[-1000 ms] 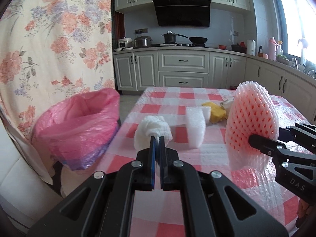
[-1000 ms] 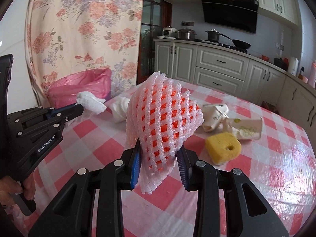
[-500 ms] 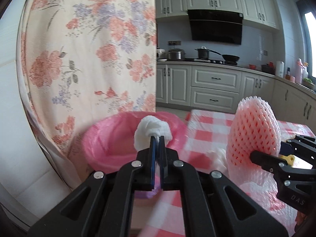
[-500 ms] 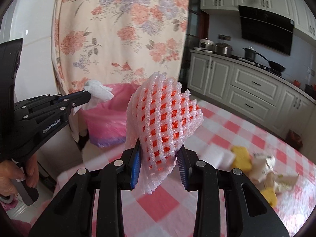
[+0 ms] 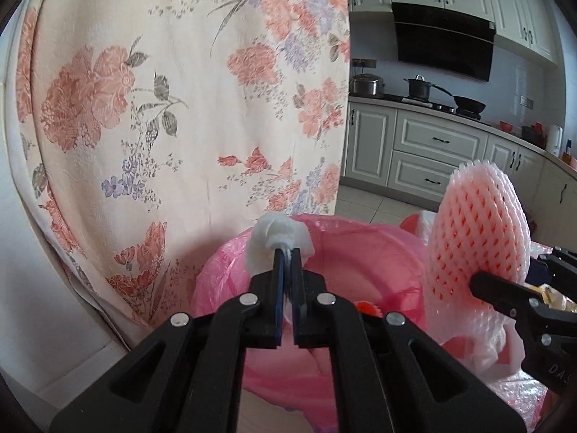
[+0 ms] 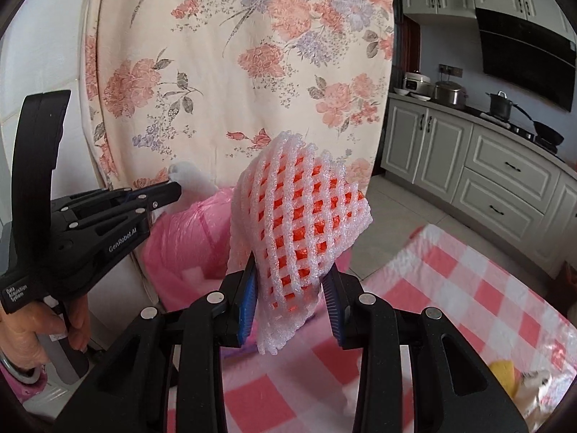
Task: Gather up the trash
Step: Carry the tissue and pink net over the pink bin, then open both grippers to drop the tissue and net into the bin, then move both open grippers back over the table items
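Above the pink bin (image 5: 360,252), the left gripper (image 5: 287,252) is clamped on a tissue wad (image 5: 277,240); at three o'clock, the right gripper (image 6: 290,285) pinches a foam net (image 6: 299,241) beside the rim.

Soft, even daylight fills both views, bright on the floral curtain (image 5: 173,115) and paler on the kitchen cabinets (image 6: 505,180) behind. Shadows are faint. Glare sheens the plastic cover of the checked counter (image 6: 497,288) (its lower right corner looks smeared). Fisheye bending curves every straight edge, and dark vignetting rings both pictures' corners.
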Demonstrator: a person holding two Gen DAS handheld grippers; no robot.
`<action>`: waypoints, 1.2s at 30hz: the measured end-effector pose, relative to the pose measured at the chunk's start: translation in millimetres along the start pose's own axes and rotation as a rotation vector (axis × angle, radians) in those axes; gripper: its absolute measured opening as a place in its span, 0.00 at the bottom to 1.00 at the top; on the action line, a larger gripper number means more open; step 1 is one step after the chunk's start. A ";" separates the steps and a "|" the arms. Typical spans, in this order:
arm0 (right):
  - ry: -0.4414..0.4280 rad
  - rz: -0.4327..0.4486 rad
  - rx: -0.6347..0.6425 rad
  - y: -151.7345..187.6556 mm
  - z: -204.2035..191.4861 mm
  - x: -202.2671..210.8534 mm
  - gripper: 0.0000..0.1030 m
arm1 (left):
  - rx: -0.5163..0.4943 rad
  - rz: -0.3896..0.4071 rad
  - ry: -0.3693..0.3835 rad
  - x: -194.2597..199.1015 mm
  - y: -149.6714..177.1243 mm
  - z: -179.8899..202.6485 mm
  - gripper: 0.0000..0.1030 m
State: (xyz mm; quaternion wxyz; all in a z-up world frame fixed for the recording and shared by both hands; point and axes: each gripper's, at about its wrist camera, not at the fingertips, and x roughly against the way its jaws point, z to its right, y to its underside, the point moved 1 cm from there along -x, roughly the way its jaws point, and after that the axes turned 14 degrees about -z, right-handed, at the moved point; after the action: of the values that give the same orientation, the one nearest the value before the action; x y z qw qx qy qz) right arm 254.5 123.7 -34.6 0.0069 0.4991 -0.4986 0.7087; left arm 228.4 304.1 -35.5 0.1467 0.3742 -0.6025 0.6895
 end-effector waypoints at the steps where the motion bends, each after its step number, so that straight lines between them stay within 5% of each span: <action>1: -0.001 -0.007 0.004 -5.8 0.0 -7.4 0.35 | 0.005 -0.011 -0.001 -6.3 -1.5 -2.8 0.06; 3: -0.019 -0.022 0.003 -14.8 0.9 -20.9 0.37 | 0.014 -0.027 0.000 -15.8 -3.0 -7.0 0.10; 6: -0.038 -0.039 0.000 -21.9 2.1 -38.8 0.67 | 0.030 -0.037 -0.028 -27.0 -4.2 -15.0 0.34; 20: -0.031 -0.028 -0.048 -1.6 10.2 -27.9 0.69 | 0.060 -0.004 -0.101 -12.3 7.4 -27.4 0.72; 36: 0.072 0.005 -0.222 90.5 61.4 44.3 0.73 | -0.062 0.068 -0.042 40.4 34.5 57.8 0.90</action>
State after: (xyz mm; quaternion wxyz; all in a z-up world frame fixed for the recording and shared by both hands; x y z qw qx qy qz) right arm 229.4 12.8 -66.0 0.0782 0.4680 -0.5750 0.6666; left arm 198.1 231.8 -32.7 0.1218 0.3632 -0.6390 0.6671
